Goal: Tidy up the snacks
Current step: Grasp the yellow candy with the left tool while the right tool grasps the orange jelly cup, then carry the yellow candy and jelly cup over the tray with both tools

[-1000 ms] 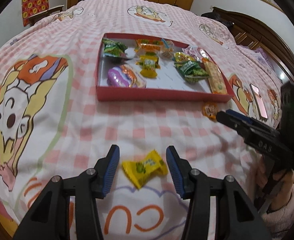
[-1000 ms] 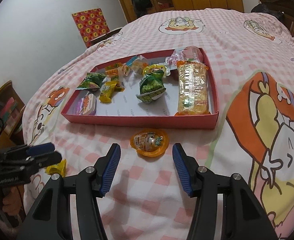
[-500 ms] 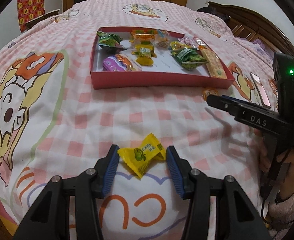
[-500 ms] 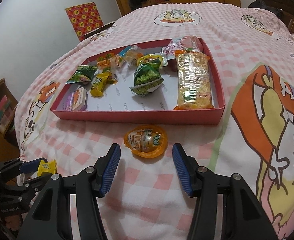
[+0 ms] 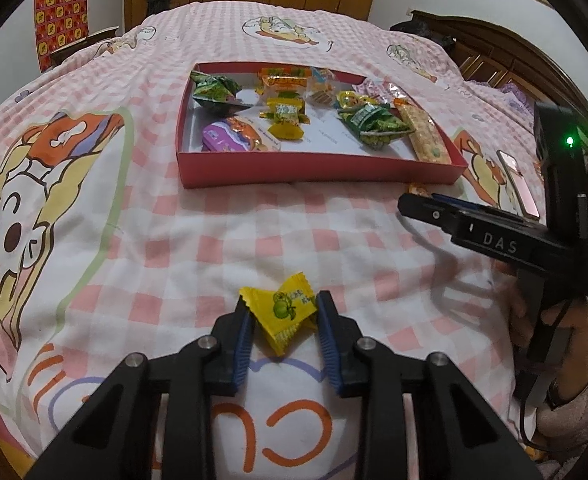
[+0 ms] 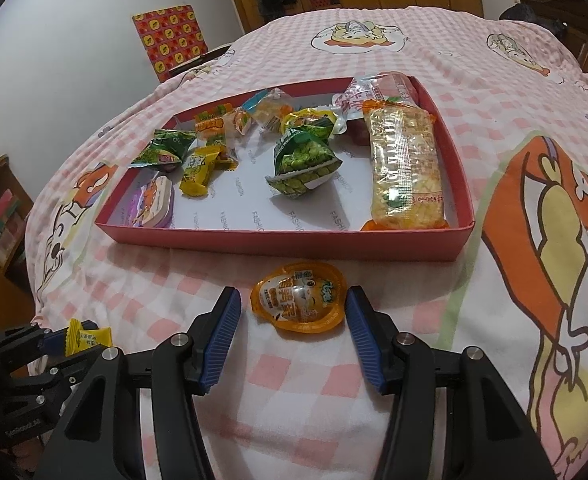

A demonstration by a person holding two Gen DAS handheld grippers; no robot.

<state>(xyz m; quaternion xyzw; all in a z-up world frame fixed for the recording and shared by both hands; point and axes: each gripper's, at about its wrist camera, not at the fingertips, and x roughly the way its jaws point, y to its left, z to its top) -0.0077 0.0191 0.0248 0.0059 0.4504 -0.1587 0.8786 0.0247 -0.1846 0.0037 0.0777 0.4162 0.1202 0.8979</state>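
Here both grippers tilt down over the pink checked bedspread [image 5: 254, 224]. The left gripper [image 5: 282, 322] is closing, its blue pads touching the yellow wrapped candy [image 5: 284, 310] on the near bedding. The right gripper [image 6: 294, 312], marked "DAS", stands open around the orange sealed jelly cup [image 6: 299, 302], just before the red cardboard tray [image 6: 286, 242] printed "FASHION".

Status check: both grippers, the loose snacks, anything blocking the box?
Left gripper closing on yellow candy. Right gripper open around orange jelly cup, not gripping. Red box just ahead, path clear.
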